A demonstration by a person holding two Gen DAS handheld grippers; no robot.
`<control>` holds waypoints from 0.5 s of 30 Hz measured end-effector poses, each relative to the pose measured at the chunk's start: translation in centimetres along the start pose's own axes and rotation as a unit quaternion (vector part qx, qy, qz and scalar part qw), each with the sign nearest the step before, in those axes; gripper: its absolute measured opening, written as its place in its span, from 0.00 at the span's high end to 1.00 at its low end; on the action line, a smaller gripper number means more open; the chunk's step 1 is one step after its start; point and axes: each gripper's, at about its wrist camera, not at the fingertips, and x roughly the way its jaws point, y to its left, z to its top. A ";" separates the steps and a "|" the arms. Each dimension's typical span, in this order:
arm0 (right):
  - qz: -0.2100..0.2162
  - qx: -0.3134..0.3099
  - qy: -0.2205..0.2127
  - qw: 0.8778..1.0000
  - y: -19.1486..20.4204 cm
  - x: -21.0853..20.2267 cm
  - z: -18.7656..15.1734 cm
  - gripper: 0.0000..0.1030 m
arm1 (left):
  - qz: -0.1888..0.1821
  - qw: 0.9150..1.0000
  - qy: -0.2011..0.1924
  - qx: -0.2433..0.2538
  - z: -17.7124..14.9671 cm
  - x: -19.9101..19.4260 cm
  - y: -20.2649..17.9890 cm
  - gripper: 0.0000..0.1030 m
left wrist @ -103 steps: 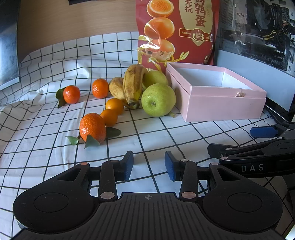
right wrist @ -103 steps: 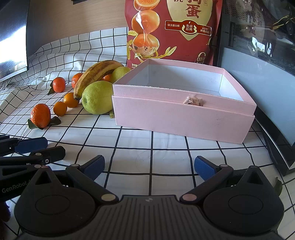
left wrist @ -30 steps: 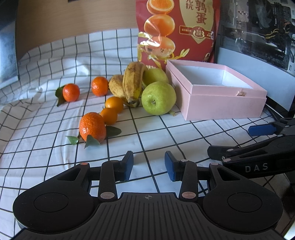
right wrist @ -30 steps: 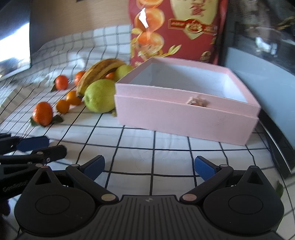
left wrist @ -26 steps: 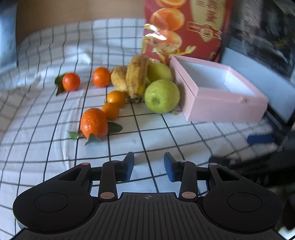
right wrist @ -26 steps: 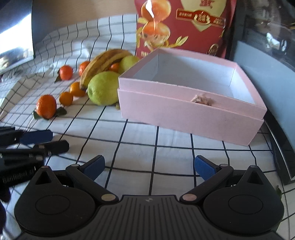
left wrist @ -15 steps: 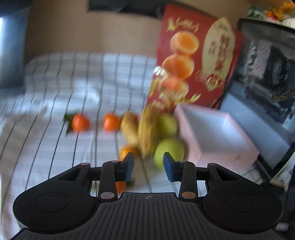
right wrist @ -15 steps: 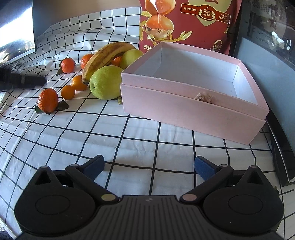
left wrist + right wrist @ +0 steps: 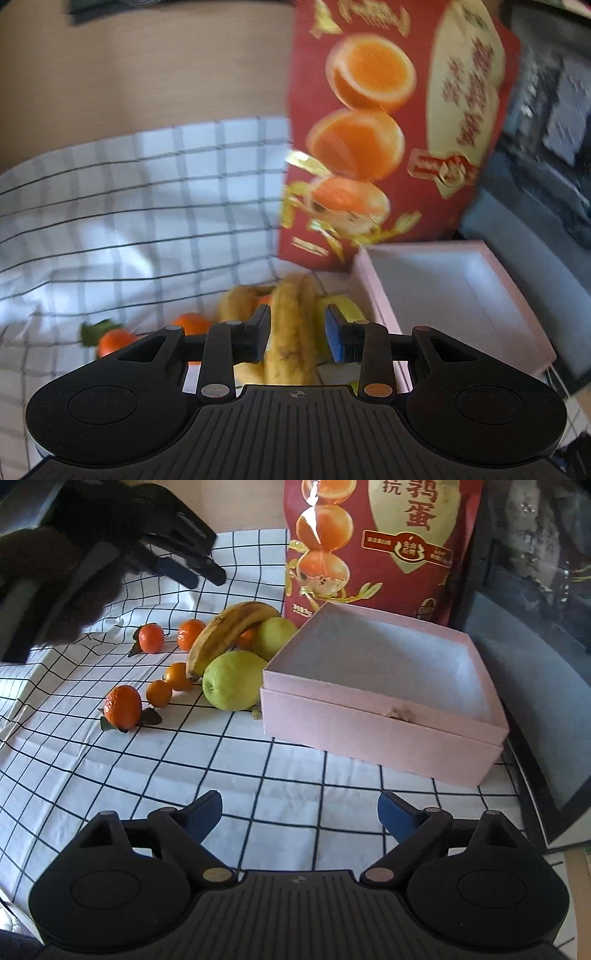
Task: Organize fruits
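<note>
A spotted banana (image 9: 229, 627) lies across two green apples (image 9: 234, 681), with several tangerines (image 9: 123, 706) scattered left of them on the checked cloth. The open pink box (image 9: 384, 734) stands right of the fruit with nothing in it. My left gripper (image 9: 205, 578) hangs in the air above and behind the fruit. In the blurred left wrist view the banana (image 9: 291, 332) shows through the gap of the left gripper (image 9: 297, 332), untouched, as the jaws are closing. My right gripper (image 9: 301, 812) hovers over bare cloth in front of the box, its wide jaws closing on nothing.
A tall red snack bag (image 9: 369, 542) stands behind the fruit and box. A dark computer case (image 9: 535, 627) lines the right side. A gloved hand (image 9: 55, 576) holds the left gripper. Checked cloth (image 9: 110, 775) covers the table, rumpled at the left.
The left gripper has lifted off the cloth and swung forward over the fruit pile, its jaws narrowing. The right gripper has risen a little and its jaws have narrowed slightly.
</note>
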 end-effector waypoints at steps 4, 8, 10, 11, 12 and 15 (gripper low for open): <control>-0.007 0.016 0.010 1.000 -0.8 0.0 -0.6 0.11 | 0.019 0.998 0.055 0.031 0.9 3.2 -0.4 0.64; -0.013 0.028 0.018 0.999 -1.4 0.1 -1.0 0.11 | 0.026 0.998 0.061 0.025 1.0 4.7 -0.3 0.63; -0.015 0.028 0.020 0.999 -1.5 0.1 -1.2 0.11 | 0.031 0.997 0.063 0.032 1.0 5.3 -0.4 0.60; -0.016 0.029 0.021 0.999 -1.6 0.1 -1.2 0.11 | 0.034 0.997 0.066 0.035 1.1 5.6 -0.5 0.60; -0.018 0.030 0.022 0.999 -1.7 0.2 -1.3 0.11 | 0.036 0.996 0.067 0.035 1.2 5.9 -0.5 0.59; -0.023 0.037 0.027 0.999 -2.1 0.4 -1.4 0.11 | 0.035 0.996 0.075 0.029 1.2 6.5 -0.1 0.56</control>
